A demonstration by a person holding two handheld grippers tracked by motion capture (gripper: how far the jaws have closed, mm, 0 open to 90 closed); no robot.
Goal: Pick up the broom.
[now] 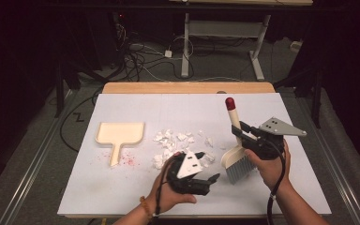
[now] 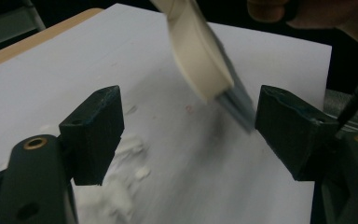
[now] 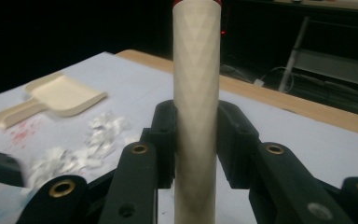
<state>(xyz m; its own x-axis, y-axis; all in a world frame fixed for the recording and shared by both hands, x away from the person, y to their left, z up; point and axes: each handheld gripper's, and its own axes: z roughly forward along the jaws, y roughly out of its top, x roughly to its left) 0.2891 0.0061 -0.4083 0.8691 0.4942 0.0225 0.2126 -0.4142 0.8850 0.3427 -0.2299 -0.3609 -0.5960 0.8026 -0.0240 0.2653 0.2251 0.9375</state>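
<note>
Right gripper (image 1: 244, 132), raised over the white table (image 1: 131, 187) right of centre, clamps the brush (image 1: 236, 150) handle, bristles down. Left gripper (image 1: 205, 180), low near the front edge, gapes wide, empty. Dustpan (image 1: 119, 133) lies at left beside paper scraps (image 1: 173, 140).

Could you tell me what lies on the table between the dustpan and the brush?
In the high view, scattered white paper scraps lie between the dustpan and the brush.
</note>
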